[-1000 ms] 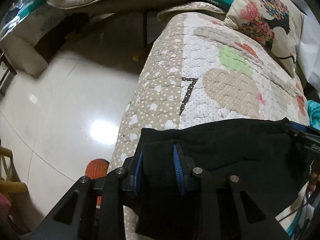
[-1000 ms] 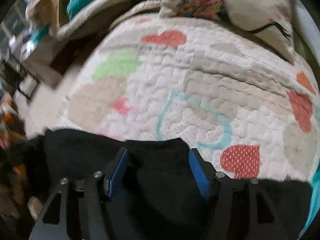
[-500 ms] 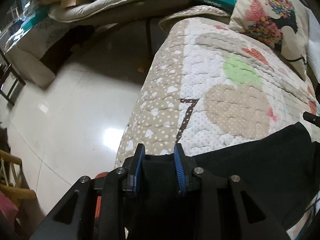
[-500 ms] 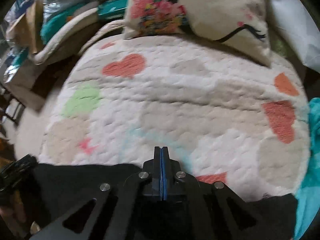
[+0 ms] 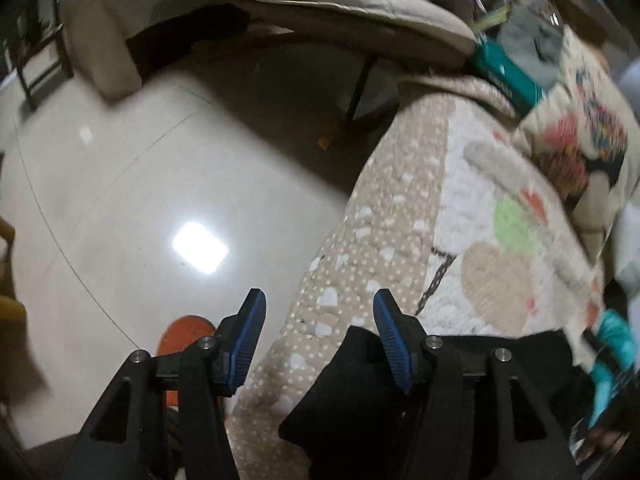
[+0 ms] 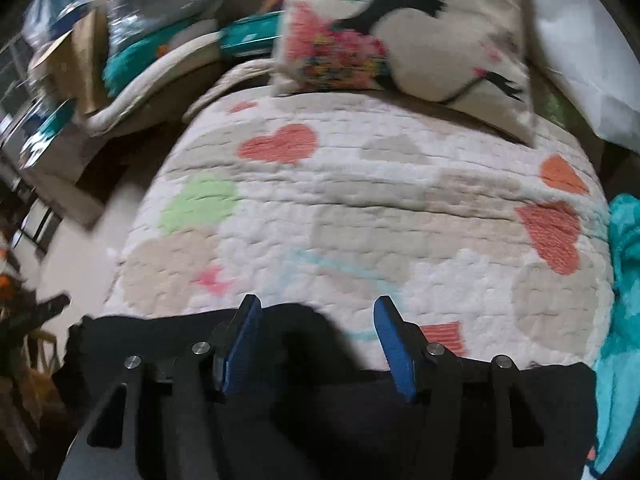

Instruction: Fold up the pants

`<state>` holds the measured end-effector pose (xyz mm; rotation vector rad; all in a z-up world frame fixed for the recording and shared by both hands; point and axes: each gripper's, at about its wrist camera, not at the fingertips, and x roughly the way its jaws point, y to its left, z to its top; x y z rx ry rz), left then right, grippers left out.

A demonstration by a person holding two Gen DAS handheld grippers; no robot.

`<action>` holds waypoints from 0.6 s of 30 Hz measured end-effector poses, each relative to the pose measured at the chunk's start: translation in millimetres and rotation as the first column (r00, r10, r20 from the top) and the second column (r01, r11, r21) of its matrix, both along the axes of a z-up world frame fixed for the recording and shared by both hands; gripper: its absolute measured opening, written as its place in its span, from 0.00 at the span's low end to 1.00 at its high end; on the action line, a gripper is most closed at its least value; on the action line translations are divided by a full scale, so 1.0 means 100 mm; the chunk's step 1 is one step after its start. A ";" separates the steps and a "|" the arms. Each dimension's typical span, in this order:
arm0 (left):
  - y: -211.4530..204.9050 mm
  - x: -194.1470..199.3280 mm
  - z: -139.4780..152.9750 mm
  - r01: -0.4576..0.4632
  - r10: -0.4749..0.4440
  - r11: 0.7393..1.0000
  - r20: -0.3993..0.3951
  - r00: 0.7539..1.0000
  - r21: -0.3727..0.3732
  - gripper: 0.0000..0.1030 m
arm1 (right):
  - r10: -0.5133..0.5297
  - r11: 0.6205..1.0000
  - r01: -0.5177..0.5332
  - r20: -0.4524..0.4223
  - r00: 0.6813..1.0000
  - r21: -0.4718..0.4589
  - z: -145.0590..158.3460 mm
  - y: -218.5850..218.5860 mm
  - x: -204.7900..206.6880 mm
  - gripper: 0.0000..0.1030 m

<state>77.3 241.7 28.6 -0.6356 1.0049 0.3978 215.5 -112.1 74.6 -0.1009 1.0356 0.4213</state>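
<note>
While a quilted bedspread [image 6: 360, 208] patterned with hearts covers most of the bed, black pants [image 6: 320, 400] lie across its near edge, spread flat under both grippers; only the left wrist view takes in the pale tiled floor [image 5: 140, 208] beside the bed, with a bright lamp reflection on it, an orange object [image 5: 182, 334] partly hidden behind the left finger and a beige cushion [image 5: 340, 12] at the top of the frame; only the right wrist view shows the whole width of the quilt, a teal fabric [image 6: 622, 280] at its right margin, and the full flowered pillow [image 6: 404, 28] resting at the far end, which the left view catches only at its right edge; the pants [image 5: 440, 392] reach the bed's left side, one corner lying close to the dotted border. The left gripper [image 5: 318, 336] has its blue fingers [image 5: 250, 334] spread apart with nothing between them, where half a second ago they were narrow around a fold of the black cloth; the right gripper [image 6: 316, 340] likewise stands with fingers [image 6: 394, 344] parted above the cloth, having been pressed fully together half a second earlier; both views are somewhat blurred.
</note>
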 end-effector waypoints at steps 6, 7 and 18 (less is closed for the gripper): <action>0.09 -0.37 -0.19 -0.040 0.038 0.982 -0.013 0.999 -0.185 0.54 | 0.292 0.955 -0.287 -0.052 0.955 0.077 -0.01 0.85 -0.34 0.62; 0.14 -0.43 -0.22 -0.055 0.053 0.974 -0.012 0.998 -0.218 0.54 | 0.362 0.930 -0.356 -0.069 0.930 0.087 -0.03 1.08 -0.41 0.62; 0.55 -0.71 0.06 -0.197 0.226 0.948 0.091 0.970 -0.250 0.54 | 0.694 0.696 -0.712 -0.167 0.700 -0.094 -0.60 2.67 -0.90 0.70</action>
